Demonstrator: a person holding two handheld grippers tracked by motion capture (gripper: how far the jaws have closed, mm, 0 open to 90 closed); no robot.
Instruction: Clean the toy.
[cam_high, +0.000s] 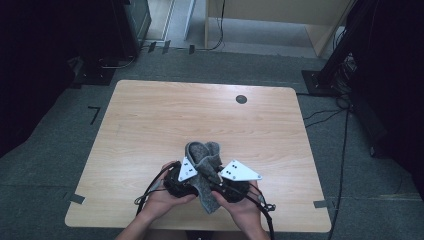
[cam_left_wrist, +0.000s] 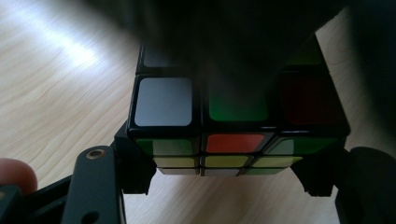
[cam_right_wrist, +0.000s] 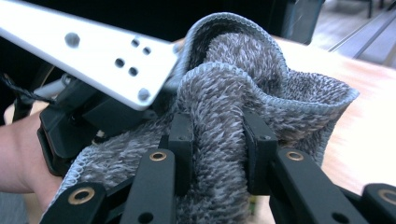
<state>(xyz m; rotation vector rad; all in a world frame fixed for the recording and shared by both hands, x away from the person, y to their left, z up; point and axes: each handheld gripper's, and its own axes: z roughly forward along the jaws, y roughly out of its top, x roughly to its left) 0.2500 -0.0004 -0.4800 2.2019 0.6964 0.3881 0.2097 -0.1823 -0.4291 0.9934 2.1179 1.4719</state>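
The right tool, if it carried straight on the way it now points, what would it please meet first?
Likely the grey cloth bunched between its jaws; past it, the left tool's grey plate, though depth is unclear.

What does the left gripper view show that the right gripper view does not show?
The left gripper view shows a colour-tiled puzzle cube clamped between the left gripper's jaws, with white, green, red and yellow tiles, shadowed from above by something dark.

The right gripper view shows a grey knitted cloth bunched between the right gripper's jaws, and beside it the other gripper's grey plate.

Both show black jaws rising from the bottom edge and the light wooden table.
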